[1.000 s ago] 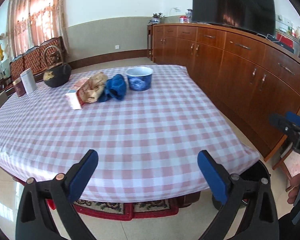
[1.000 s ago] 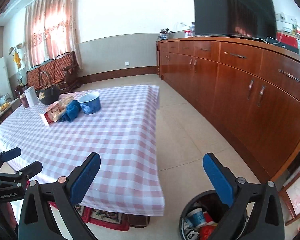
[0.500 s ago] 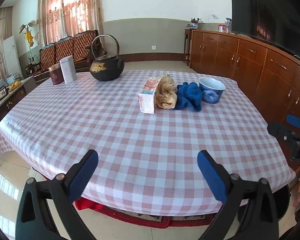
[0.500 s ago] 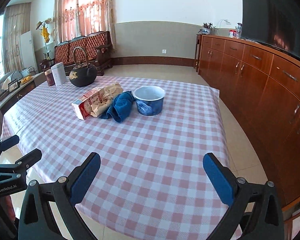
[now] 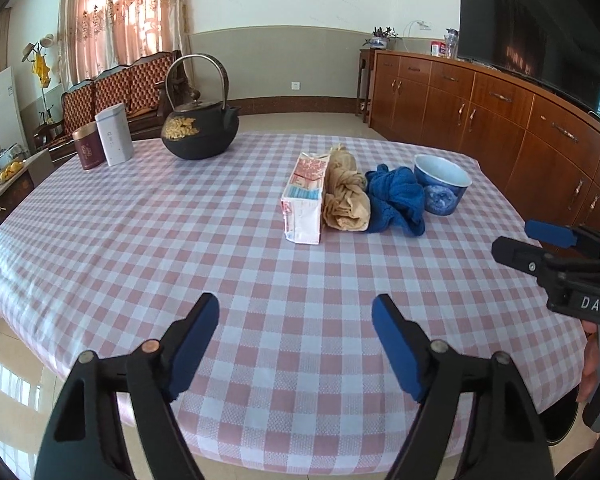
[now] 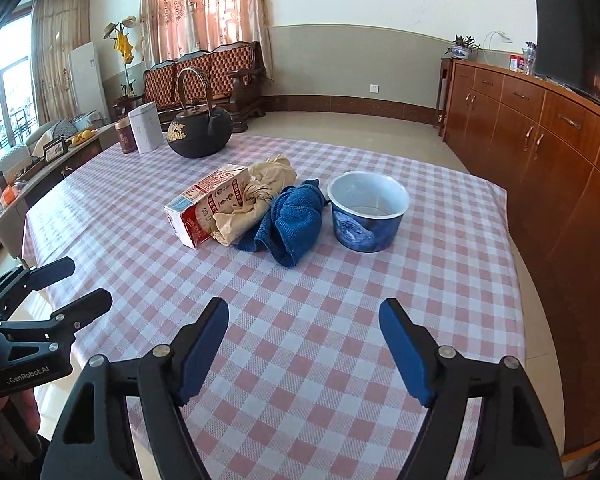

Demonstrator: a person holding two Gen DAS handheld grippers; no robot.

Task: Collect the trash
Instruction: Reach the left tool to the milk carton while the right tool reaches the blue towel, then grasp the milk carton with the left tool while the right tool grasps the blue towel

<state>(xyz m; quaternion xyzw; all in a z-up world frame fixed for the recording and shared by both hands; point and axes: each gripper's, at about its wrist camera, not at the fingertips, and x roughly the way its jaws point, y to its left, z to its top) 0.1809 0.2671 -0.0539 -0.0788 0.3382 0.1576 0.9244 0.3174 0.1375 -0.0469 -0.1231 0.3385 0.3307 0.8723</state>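
Observation:
On the pink checked table [image 5: 180,240] lie a red-and-white carton [image 5: 305,200], a crumpled tan paper bag [image 5: 346,196], a blue cloth [image 5: 398,200] and a blue-and-white paper bowl [image 5: 442,188], side by side. They also show in the right wrist view: carton [image 6: 208,208], bag [image 6: 256,196], cloth [image 6: 294,220], bowl [image 6: 366,212]. My left gripper [image 5: 296,344] is open and empty over the table's near part. My right gripper [image 6: 304,344] is open and empty, short of the cloth and bowl.
A black iron teapot [image 5: 198,132] and two tins [image 5: 104,142] stand at the table's far left. A long wooden sideboard [image 5: 520,128] with a TV [image 5: 540,44] runs along the right. A sofa [image 6: 208,76] stands behind.
Both grippers have swung left from the bin and sideboard side and moved in over the table; the trash items now appear closer. Both jaws stay open.

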